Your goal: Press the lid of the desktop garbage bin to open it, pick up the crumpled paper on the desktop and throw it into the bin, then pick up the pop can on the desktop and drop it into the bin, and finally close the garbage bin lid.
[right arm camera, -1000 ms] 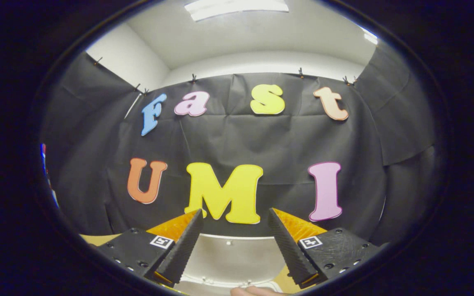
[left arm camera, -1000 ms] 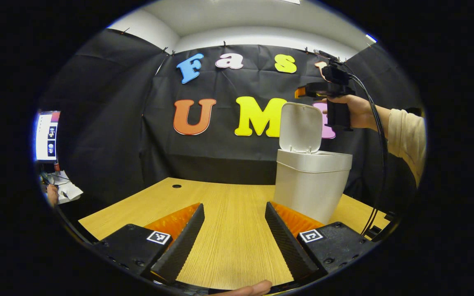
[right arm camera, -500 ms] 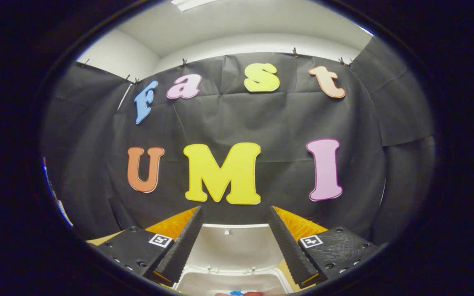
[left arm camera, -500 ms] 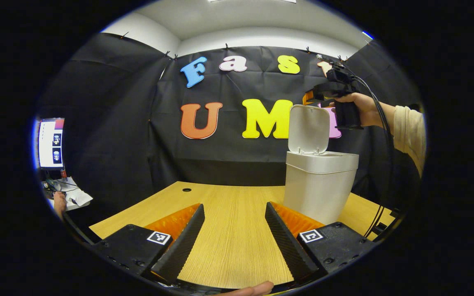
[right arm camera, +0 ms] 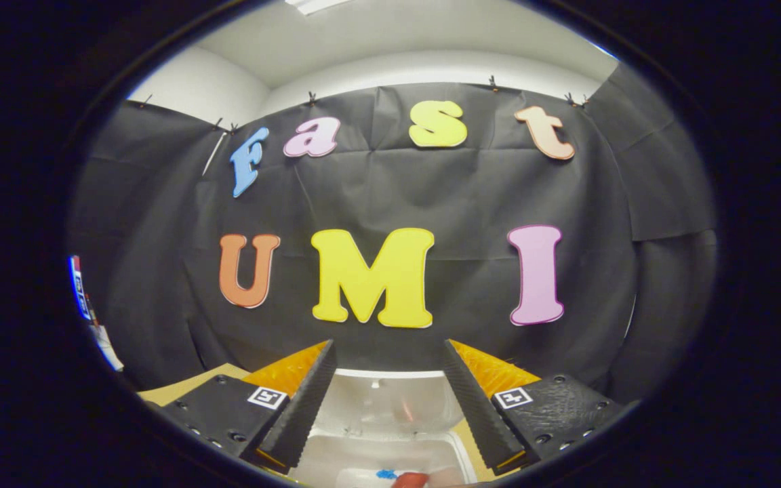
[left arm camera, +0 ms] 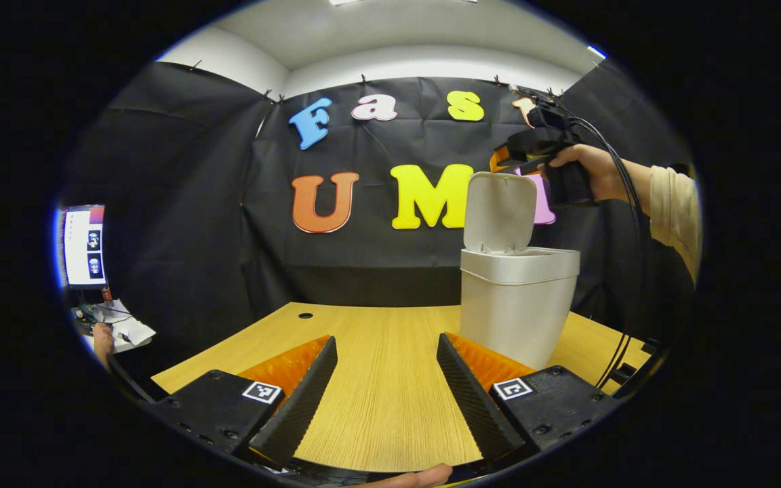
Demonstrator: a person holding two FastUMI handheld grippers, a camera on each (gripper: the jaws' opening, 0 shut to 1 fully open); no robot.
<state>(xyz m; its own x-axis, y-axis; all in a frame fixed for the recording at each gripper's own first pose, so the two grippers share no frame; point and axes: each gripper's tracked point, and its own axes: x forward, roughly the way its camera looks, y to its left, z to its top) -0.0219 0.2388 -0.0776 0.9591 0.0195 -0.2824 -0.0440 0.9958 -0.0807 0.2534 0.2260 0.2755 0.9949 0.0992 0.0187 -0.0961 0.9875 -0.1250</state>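
left gripper view low over desk (left arm camera: 377, 400), facing back wall, bin (left arm camera: 516, 305) near at right, right gripper view high, close above open bin (right arm camera: 390, 461), facing same wall, shared: bin, wall

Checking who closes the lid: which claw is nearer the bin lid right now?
Right. The right claw hangs just above and behind the upright lid of the bin. The left claw sits low over the desk, well short of it.

One bin, one lid, one desk, two tongs.
A single white bin (left arm camera: 516, 305) stands near the desk's (left arm camera: 377, 400) far right edge, its one lid (left arm camera: 499, 211) raised. One pair of tongs (left arm camera: 385, 390) sits low; the other tongs (left arm camera: 529, 146) are above the bin. One screen (left arm camera: 83, 245) shows left.
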